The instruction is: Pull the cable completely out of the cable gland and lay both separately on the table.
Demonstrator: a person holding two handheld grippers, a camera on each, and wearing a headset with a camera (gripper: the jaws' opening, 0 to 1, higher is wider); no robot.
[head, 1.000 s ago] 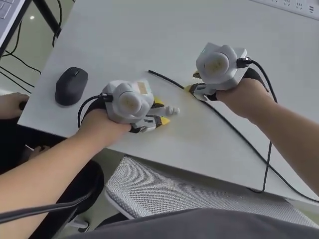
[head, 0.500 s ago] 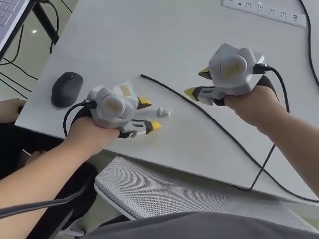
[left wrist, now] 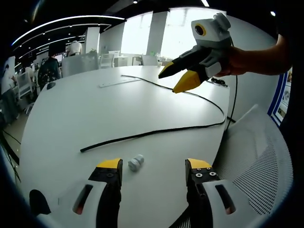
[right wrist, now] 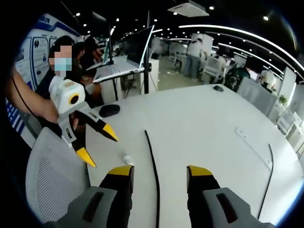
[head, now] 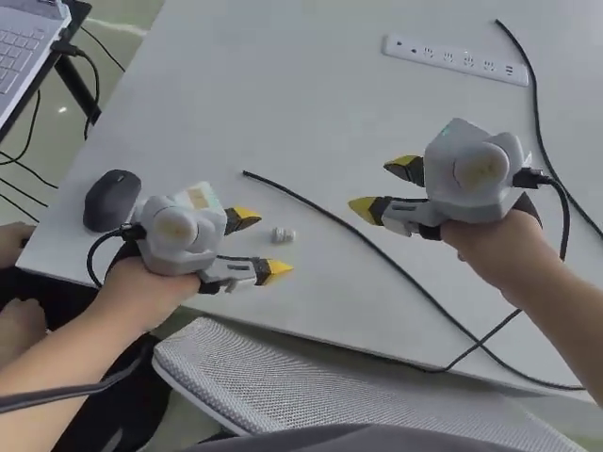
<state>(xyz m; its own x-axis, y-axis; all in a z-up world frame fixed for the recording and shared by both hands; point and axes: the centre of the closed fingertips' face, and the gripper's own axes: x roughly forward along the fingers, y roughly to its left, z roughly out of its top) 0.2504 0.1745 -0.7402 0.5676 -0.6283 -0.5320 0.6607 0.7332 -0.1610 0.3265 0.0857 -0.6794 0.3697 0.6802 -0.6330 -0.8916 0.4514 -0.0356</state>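
Note:
The small white cable gland (head: 283, 235) lies by itself on the white table (head: 283, 104), apart from the black cable (head: 301, 201), which runs diagonally from the table's middle to its near edge. My left gripper (head: 268, 245) hovers open just left of the gland, which sits in front of its left jaw in the left gripper view (left wrist: 135, 162). My right gripper (head: 373, 186) is held open above the cable with nothing between its jaws. In the right gripper view the gland (right wrist: 127, 160) and the cable (right wrist: 152, 161) lie separate ahead of the jaws.
A dark mouse (head: 110, 200) sits near the table's left edge. A white power strip (head: 457, 59) lies at the back, with another black cord (head: 528, 75) beside it. A laptop (head: 24, 38) stands at far left. A mesh chair (head: 283, 386) is below the near edge.
The left gripper has drawn back from the gland, which now lies free on the table. The right gripper has lifted up off the cable. Both stand open.

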